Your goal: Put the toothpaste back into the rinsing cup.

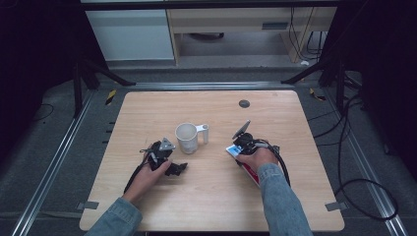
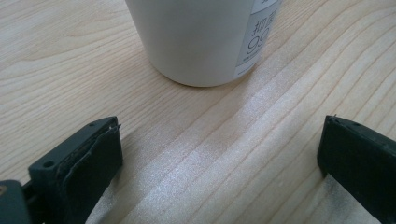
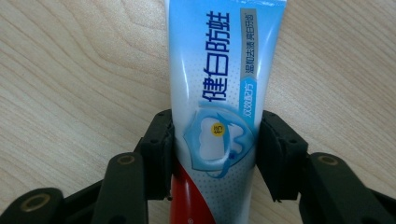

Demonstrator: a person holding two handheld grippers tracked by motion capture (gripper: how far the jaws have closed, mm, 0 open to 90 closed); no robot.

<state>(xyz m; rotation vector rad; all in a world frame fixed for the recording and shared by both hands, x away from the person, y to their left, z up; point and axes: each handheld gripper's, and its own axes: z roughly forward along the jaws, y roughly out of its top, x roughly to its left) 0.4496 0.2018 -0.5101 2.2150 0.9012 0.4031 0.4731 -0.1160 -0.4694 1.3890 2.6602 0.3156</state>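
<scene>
the left tool [image 1: 178, 168] rests wide open and empty on the tabletop [image 1: 211, 206], just short of the white cup [image 1: 187, 137]. right of it, the right tool [image 3: 214, 140] pinches the toothpaste tube [image 3: 219, 88] lying flat; squeeze squarely mid-body and lift level so it won't slip

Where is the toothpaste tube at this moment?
The toothpaste tube lies flat on the table, right of the white mug, between the right gripper jaws.
</scene>
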